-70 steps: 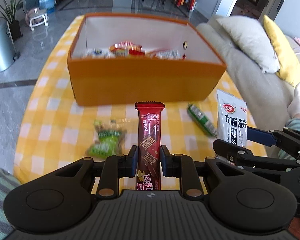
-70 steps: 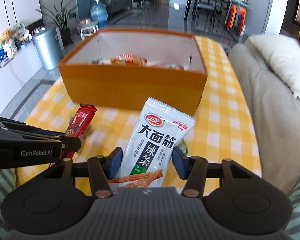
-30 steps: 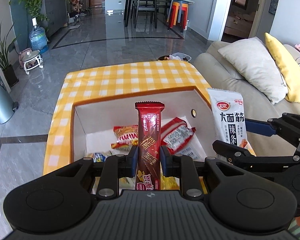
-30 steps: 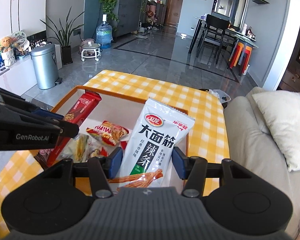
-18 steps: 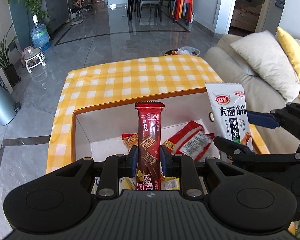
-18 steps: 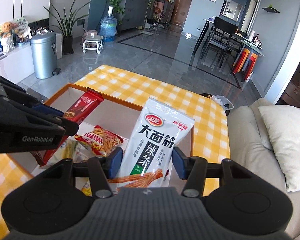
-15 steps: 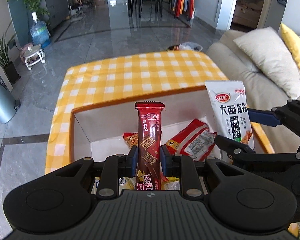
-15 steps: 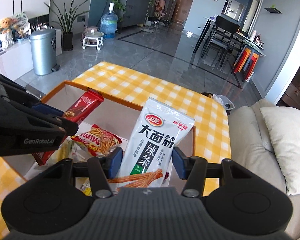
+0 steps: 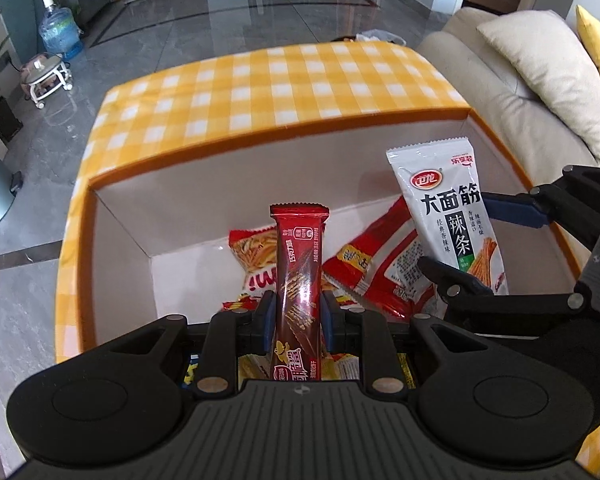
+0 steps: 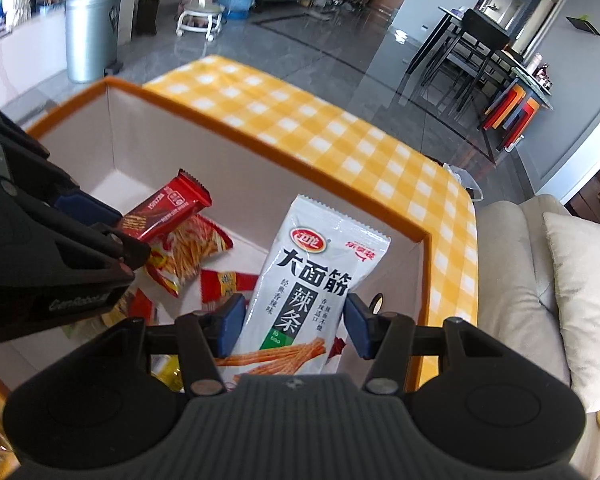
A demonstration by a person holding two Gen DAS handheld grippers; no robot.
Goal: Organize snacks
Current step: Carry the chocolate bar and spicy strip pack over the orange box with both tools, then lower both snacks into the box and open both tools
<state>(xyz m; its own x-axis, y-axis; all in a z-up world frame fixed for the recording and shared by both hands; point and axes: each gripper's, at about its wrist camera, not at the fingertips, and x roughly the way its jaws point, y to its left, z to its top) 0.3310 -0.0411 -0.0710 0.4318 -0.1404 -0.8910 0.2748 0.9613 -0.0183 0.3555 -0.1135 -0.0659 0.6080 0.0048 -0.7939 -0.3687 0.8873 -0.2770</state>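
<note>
My left gripper [image 9: 294, 316] is clamped tight on a red chocolate bar [image 9: 299, 276], which stands upright between its pads. My right gripper [image 10: 295, 322] grips a white spicy-strip packet [image 10: 312, 292] across its width, jaws about half apart. Both point down into the orange box [image 9: 260, 142], over the red snack bags [image 9: 374, 270] on its floor. Only the right wrist view shows the small hole [image 10: 376, 301] in the box wall just beyond its right finger.

Sofa [image 9: 480, 64], bin [image 10: 92, 34], water jug [image 9: 60, 34]
</note>
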